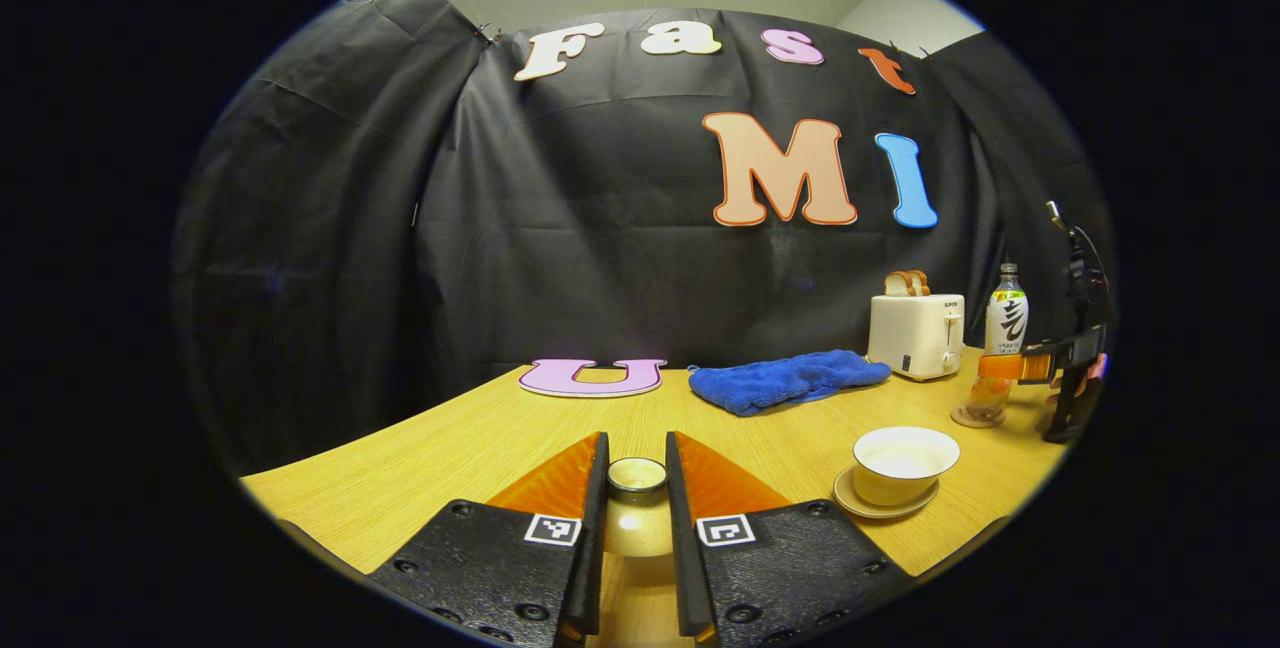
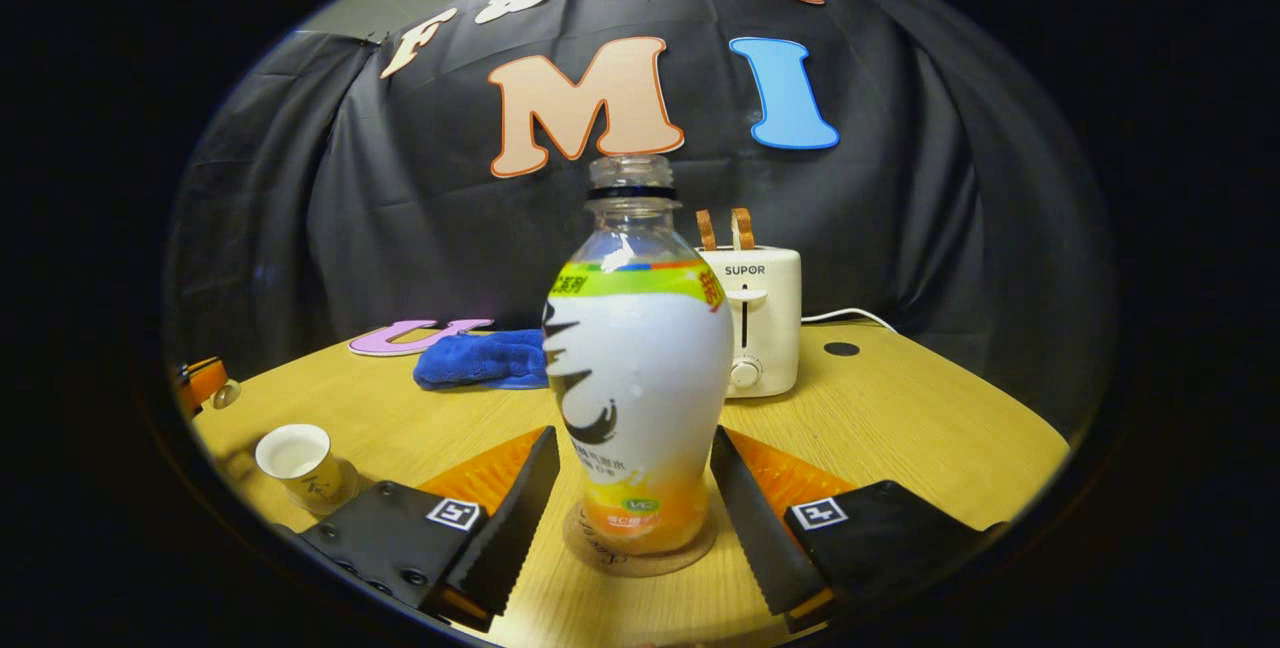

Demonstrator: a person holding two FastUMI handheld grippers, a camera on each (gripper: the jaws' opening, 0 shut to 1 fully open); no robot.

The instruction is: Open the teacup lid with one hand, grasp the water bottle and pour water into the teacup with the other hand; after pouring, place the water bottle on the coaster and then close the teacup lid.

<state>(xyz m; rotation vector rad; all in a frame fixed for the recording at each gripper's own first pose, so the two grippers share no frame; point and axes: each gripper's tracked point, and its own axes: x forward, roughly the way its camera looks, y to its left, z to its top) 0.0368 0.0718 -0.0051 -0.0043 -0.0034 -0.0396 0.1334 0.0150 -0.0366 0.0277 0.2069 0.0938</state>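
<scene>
On table (image 2: 900, 408): one bottle (image 2: 638, 368), one teacup (image 2: 296, 460).

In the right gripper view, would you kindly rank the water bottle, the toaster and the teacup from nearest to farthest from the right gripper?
1. Water bottle: between the right gripper's fingers, standing on the coaster.
2. Teacup: off to the left, lid off, on its saucer.
3. Toaster: behind the bottle, slightly right, near the table's back edge.

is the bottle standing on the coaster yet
Yes, in the right gripper view the water bottle stands upright on the round coaster, between the right hand-held gripper's open fingers.
</scene>
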